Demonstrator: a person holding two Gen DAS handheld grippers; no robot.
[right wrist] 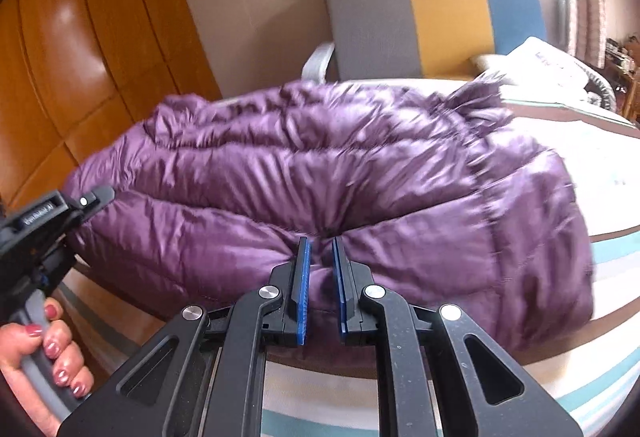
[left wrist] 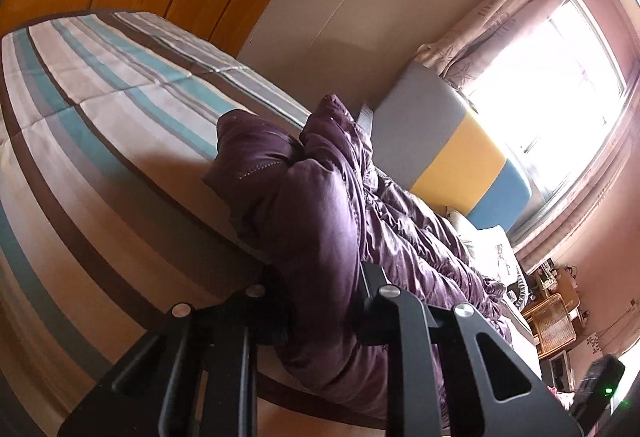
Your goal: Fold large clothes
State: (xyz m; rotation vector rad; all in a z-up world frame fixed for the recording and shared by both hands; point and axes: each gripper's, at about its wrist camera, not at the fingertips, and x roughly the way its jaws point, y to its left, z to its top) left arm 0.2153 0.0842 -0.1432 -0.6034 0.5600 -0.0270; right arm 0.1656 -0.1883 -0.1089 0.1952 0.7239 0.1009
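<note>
A purple quilted down jacket [right wrist: 320, 173] lies bunched on the striped bedspread [right wrist: 600, 257]. My right gripper [right wrist: 320, 249] is shut on a fold of the jacket at its near edge, blue pads [right wrist: 304, 277] pinching the fabric. My left gripper [left wrist: 320, 293] is shut on the jacket [left wrist: 312, 205], its fingertips buried in the purple fabric. The left gripper also shows at the left of the right wrist view [right wrist: 92, 197], gripping the jacket's left end, held by a hand with red nails [right wrist: 48, 349].
The bed's striped cover [left wrist: 100, 125] spreads left. A grey, yellow and blue headboard [right wrist: 432, 25] stands behind, with pillows [right wrist: 540, 57] beside it. A wooden wardrobe [right wrist: 80, 37] is at the left. A bright curtained window [left wrist: 560, 57] and cluttered shelves [left wrist: 556, 313] are at the right.
</note>
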